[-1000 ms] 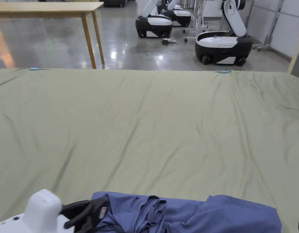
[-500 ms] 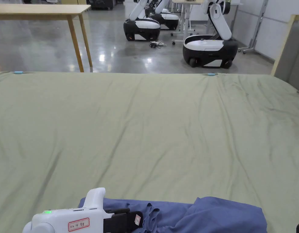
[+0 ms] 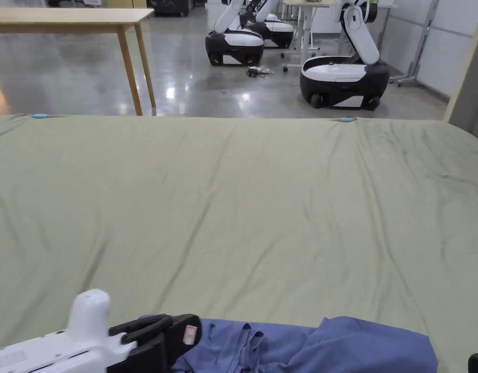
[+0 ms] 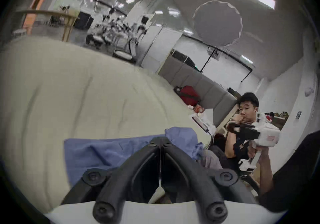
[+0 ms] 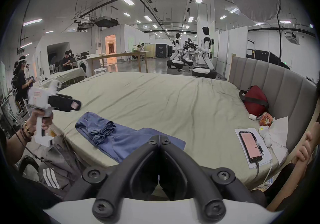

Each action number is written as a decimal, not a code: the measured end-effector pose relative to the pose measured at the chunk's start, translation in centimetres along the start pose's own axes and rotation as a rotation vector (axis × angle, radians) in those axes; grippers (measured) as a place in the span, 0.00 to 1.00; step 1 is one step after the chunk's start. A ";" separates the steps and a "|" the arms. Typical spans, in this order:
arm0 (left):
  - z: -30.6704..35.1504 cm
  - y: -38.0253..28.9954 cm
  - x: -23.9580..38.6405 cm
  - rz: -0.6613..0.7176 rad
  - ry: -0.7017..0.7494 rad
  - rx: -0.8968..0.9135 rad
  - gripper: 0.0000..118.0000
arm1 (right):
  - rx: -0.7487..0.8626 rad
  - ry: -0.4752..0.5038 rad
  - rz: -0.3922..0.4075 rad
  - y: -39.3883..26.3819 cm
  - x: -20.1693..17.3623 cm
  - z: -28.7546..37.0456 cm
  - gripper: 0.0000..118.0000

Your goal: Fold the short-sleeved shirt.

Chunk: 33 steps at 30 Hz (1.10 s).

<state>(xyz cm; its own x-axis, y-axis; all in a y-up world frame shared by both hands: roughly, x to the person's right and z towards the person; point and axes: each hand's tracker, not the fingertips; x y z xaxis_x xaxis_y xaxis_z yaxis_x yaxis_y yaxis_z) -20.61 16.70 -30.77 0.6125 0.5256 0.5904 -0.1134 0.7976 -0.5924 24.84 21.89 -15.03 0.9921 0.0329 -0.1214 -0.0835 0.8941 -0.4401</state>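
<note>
My left gripper (image 4: 160,139) has its two jaws pressed together tip to tip with nothing between them; in the head view it (image 3: 177,335) hangs at the near left edge of the bed, just above the left end of the shirt (image 3: 311,347). My right gripper (image 5: 159,138) is clenched the same way, empty, held in the air off the near right side of the bed; from the left gripper's camera it (image 4: 232,126) shows farther off, in my right hand (image 4: 256,151). My left hand (image 5: 40,120) grips the white handle of the other tool.

The blue short-sleeved shirt (image 5: 121,137) lies crumpled along the near edge of the bed, bunched into folds near its left end. It rests on the green sheet (image 3: 243,204), wrinkled and wide. A phone (image 5: 250,146) lies on paper near the grey headboard (image 5: 270,80), beside a red bag (image 5: 256,99).
</note>
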 end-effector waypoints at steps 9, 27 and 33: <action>6.2 -1.2 -1.2 0.033 0.081 0.016 0.00 | -0.002 0.030 0.019 0.6 -0.6 -0.9 0.00; -3.0 -1.2 -16.3 0.562 -0.061 -0.195 1.00 | 0.003 0.002 0.020 0.6 -0.7 0.3 0.00; -4.4 -1.0 -13.4 0.566 -0.142 -0.200 0.99 | -0.004 -0.002 0.025 0.7 -0.8 0.3 0.00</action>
<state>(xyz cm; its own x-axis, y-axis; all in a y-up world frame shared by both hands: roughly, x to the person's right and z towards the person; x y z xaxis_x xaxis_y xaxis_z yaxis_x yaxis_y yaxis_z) -25.31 7.52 -40.50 0.3886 0.8964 0.2134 -0.2335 0.3198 -0.9183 24.02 22.62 -14.99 0.9898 0.0560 -0.1309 -0.1087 0.8911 -0.4406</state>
